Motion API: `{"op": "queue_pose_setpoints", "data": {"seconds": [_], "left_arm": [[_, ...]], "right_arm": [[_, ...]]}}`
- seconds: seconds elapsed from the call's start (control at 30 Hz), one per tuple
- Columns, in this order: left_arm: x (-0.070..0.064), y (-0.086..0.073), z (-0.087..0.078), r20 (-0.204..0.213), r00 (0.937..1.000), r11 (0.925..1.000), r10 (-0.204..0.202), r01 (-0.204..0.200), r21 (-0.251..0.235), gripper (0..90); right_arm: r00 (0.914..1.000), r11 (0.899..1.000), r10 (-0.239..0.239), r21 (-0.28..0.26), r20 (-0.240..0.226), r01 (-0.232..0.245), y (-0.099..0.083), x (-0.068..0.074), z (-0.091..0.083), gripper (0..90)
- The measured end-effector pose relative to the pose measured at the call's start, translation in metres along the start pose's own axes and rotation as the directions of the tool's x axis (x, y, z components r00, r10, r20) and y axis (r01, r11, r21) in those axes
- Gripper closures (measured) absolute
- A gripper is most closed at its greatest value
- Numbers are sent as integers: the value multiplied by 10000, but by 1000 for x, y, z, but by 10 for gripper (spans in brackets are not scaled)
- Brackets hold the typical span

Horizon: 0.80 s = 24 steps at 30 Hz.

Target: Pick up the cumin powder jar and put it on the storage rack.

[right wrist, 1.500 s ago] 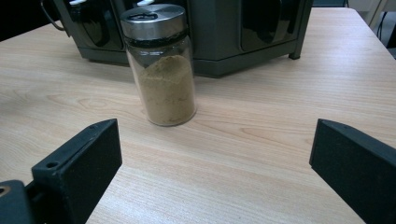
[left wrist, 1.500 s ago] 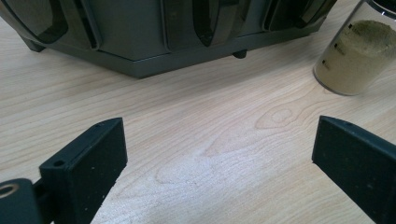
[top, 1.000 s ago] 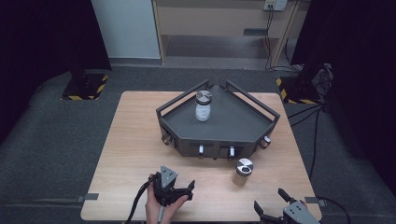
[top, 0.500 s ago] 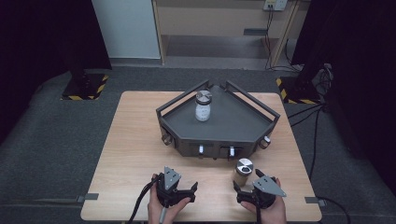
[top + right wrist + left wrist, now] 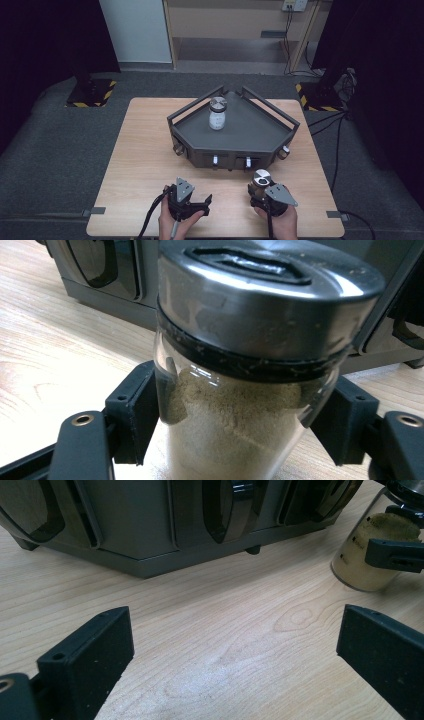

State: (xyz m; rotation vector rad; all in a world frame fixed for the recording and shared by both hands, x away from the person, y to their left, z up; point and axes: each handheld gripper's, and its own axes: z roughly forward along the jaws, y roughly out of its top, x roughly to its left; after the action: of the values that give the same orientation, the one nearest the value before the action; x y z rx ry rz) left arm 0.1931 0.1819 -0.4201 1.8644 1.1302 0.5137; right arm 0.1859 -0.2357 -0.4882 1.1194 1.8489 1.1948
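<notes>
A light wooden table (image 5: 145,150) stands on grey carpet, with dark curtains at both sides and a pale cabinet and wooden shelving behind. A dark angular tray (image 5: 250,132) with raised rails sits toward the table's far side, carrying a white jar (image 5: 217,114) with a metal lid. Near the front edge, just before the tray's front wall, stands a spice jar (image 5: 260,181) of tan powder with a steel lid. The right gripper (image 5: 264,192) has its jaws on either side of the jar's glass, pads touching it. The left gripper (image 5: 192,204) rests beside it over bare wood, jaws spread wide with nothing between them.
</notes>
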Motion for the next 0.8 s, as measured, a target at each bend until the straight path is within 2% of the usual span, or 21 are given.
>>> {"op": "queue_pose_setpoints", "data": {"seconds": [0.23, 0.37, 0.53, 0.8], "left_arm": [[0, 0, 0, 9, 10000, 10000, 28, -28, 6, 9], [0, 0, 1, 15, 10000, 10000, 17, -17, 6, 9], [0, 0, 2, 71, 10000, 10000, 21, -21, 35, 9], [-1, 0, 0, 115, 9999, 10000, 25, -25, -30, 9]], "right_arm": [[9988, 9999, -71, 98, -480, 75, 8, -8, -9, 302], [9975, 9986, -114, -514, -692, 78, 16, -11, -25, 302], [9973, 9913, -307, -1299, -670, 218, 40, -18, -41, 302], [9976, 9771, -568, -2072, -384, 477, 76, -29, -45, 302]]}}
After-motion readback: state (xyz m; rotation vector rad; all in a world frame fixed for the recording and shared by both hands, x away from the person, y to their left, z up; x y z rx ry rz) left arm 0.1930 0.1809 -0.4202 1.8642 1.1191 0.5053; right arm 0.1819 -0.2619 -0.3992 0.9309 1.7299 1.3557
